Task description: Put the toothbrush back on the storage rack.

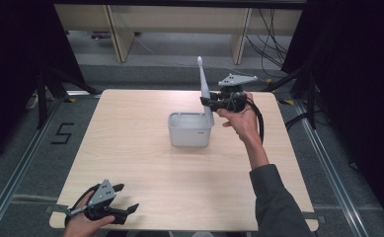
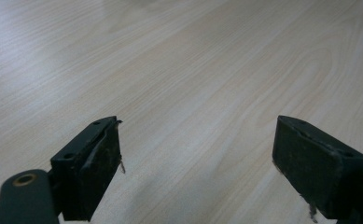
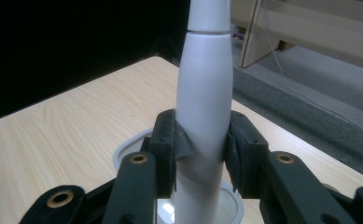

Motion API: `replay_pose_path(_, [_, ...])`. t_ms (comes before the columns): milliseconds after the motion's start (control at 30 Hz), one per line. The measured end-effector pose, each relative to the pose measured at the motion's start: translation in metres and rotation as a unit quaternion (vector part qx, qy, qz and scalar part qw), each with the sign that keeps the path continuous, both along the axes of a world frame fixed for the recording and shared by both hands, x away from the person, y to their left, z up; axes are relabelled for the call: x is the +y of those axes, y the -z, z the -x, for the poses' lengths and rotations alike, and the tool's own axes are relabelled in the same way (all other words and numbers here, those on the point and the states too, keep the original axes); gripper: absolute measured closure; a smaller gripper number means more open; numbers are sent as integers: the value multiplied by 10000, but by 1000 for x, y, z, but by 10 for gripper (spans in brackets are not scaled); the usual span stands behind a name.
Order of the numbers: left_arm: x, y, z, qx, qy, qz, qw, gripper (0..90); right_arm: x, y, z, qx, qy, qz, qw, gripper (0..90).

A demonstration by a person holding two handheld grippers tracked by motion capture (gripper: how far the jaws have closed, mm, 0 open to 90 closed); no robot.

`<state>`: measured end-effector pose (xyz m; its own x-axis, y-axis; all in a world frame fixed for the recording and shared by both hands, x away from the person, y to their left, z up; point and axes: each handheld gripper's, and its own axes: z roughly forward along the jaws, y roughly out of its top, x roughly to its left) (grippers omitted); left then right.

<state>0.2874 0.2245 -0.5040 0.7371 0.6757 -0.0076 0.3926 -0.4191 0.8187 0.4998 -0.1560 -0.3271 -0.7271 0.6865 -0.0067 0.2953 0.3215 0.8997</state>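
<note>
**Seating the electric toothbrush in the holder**

The right gripper (image 1: 210,102) pinches the white electric toothbrush (image 1: 204,89) by its handle, 1 pad on each side, as the right gripper view shows (image 3: 202,116). The toothbrush stands nearly upright, brush head up, with its lower end at the far right corner of the grey holder (image 1: 190,129), which sits near the middle of the table (image 1: 145,163).

1. Keep the handle vertical; judging by the slight tilt, any lean may catch the base on the holder's rim (image 3: 128,149).
2. Centre the base over the opening before lowering.
3. Maintain the pinch until the base rests.

The left gripper (image 1: 123,198) rests at the near left edge, its jaws spread with nothing between them; its pads (image 2: 100,163) frame bare tabletop. Keep it clear.
</note>
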Motion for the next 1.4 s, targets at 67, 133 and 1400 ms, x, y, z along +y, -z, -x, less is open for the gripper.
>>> replay_pose_path(67, [0,0,0,18,5,2,10000,147,2,1,-2,55,9,-17,10000,669])
replay_pose_path(133, [0,0,0,8,14,-10,10000,147,2,3,-6,57,-17,-60,10000,669])
replay_pose_path(1400, [-1,0,1,52,32,67,10000,147,10,46,-29,376,277,228,9986,666])
